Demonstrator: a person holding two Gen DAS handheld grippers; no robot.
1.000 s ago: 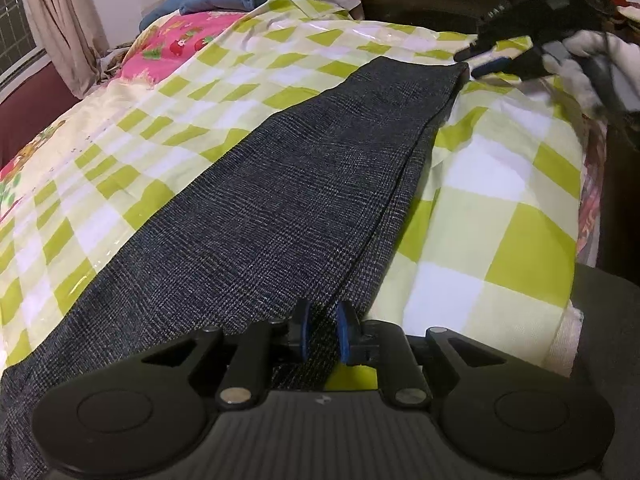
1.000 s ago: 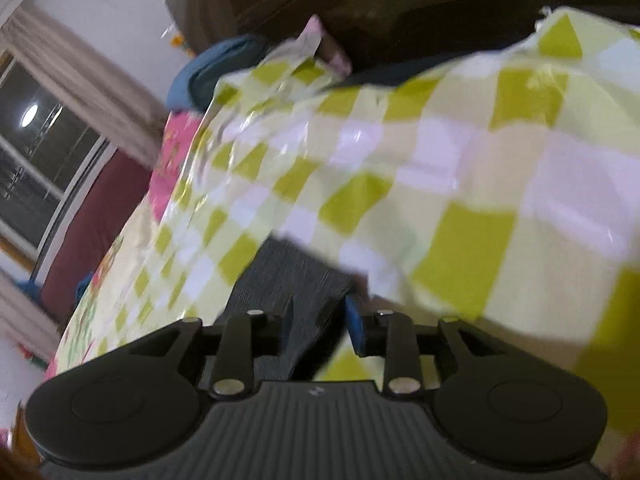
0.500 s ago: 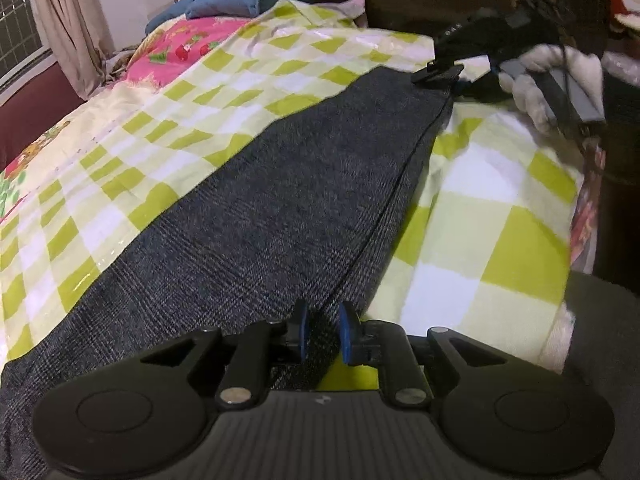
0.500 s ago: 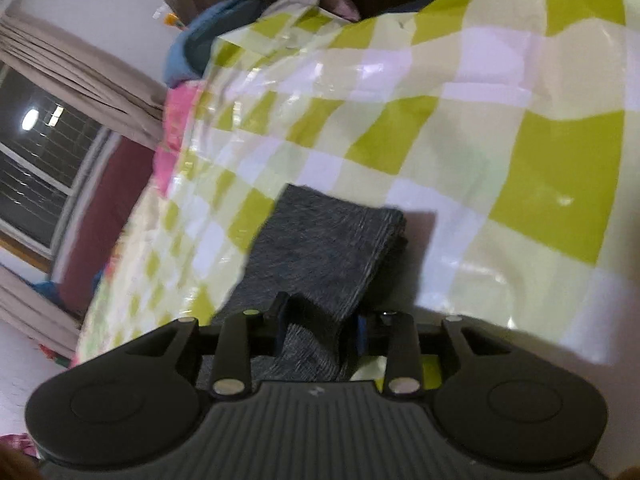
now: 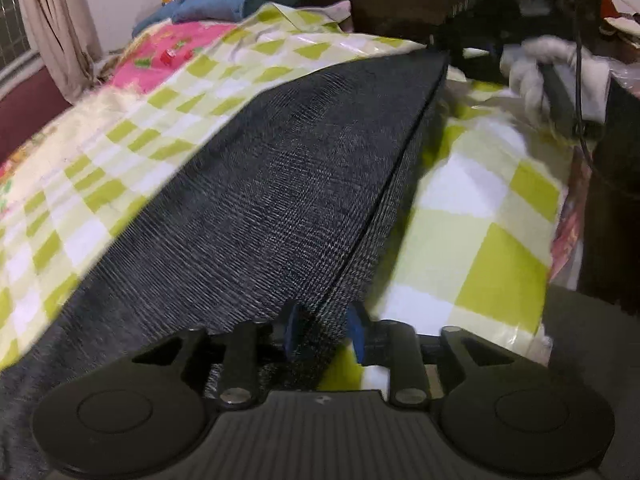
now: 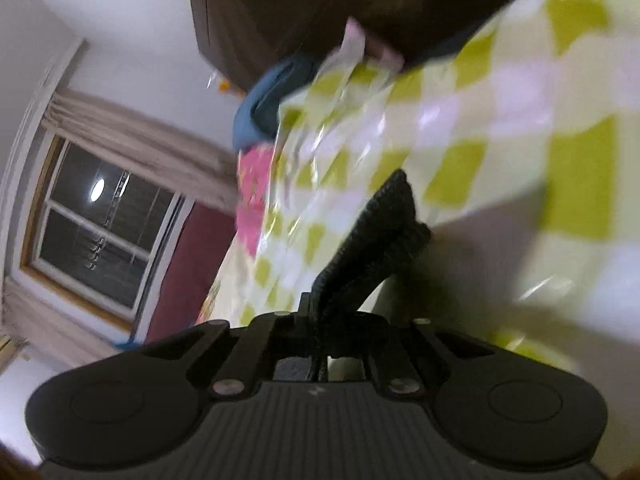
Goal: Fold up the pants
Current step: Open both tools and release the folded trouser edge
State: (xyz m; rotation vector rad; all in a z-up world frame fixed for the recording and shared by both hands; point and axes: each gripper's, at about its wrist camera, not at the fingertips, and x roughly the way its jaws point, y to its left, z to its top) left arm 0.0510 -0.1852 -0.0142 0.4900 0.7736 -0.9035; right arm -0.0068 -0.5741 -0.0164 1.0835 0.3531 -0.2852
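Left wrist view shows the dark grey woven pants [image 5: 280,184] stretched long over the green-and-white checked plastic sheet [image 5: 480,240]. The left gripper [image 5: 323,330] has just been opening, its jaws part open around the cloth edge. The right gripper [image 6: 316,316] has just closed, pinching the far end of the pants.

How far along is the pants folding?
Early. Done: the grey pants lie lengthwise, legs stacked, on the checked sheet. In hand: the right gripper has just closed on one end; the left gripper has been opening around the other. Left: the crosswise folds.
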